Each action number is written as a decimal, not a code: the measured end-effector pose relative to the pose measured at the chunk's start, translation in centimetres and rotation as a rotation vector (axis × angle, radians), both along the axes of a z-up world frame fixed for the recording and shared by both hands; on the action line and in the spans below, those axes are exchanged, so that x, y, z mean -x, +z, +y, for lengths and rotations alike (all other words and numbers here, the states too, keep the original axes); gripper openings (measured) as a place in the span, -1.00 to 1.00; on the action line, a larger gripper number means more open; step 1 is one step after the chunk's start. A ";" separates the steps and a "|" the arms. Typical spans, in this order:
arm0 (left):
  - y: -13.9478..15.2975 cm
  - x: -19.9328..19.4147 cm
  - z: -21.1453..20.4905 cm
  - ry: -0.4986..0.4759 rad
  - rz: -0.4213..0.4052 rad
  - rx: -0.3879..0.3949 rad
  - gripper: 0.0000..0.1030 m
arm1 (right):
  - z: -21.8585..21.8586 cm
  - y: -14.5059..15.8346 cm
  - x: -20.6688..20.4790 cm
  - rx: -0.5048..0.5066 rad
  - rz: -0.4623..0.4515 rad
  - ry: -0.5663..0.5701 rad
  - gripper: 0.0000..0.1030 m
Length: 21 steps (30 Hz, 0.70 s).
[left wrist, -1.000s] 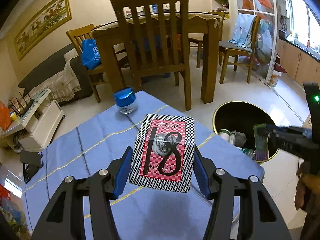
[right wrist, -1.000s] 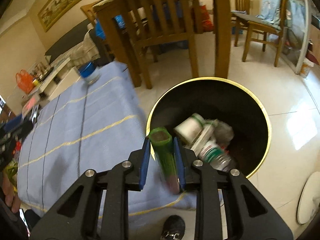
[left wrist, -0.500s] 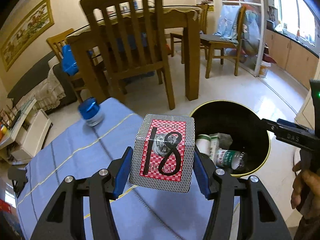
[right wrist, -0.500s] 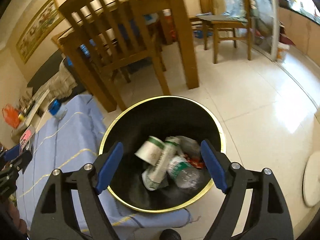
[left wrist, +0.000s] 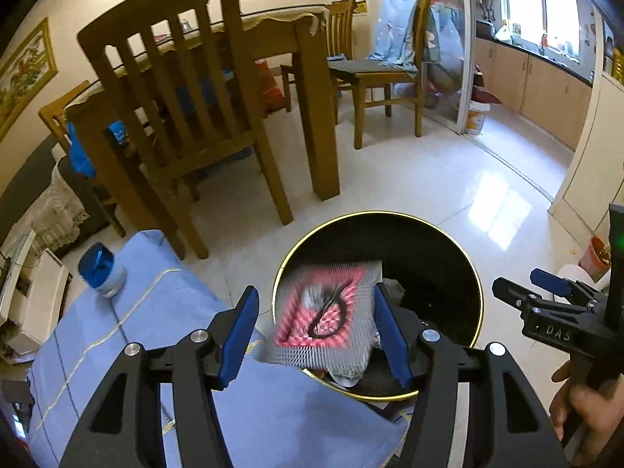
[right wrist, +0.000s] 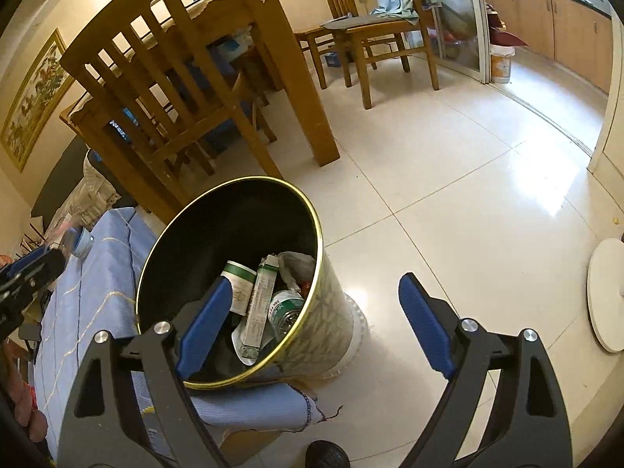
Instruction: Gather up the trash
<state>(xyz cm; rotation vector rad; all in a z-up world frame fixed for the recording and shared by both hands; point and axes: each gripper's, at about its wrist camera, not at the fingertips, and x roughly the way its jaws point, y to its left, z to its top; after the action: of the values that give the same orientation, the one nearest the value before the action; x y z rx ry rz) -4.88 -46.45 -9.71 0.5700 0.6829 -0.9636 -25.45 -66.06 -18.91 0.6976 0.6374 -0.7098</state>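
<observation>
the left hand-held gripper has swung from the tabletop to the bin and spread wide; the card box, blurred, is dropping in; the right hand-held gripper, wide open and empty, already dropped its green packet; the blue-capped jar remains.

Home dining room: wooden table, chairs

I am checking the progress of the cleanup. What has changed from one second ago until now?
The left hand-held gripper carried the checkered packet from above the blue cloth to over the bin and opened; the blurred packet is dropping. The right hand-held gripper let go of its green item and is open. The blue-capped jar stayed put.
</observation>
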 end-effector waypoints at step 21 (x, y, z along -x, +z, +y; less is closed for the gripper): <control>2.2 -4.8 13.9 0.278 -0.021 -0.015 0.69 | 7.6 2.8 -6.6 0.046 0.010 0.179 0.89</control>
<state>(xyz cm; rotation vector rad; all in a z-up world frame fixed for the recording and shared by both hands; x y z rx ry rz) -0.06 -32.52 -7.48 0.4827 0.7293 -0.6926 -18.85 -58.48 -16.08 0.5870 0.6819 -0.5605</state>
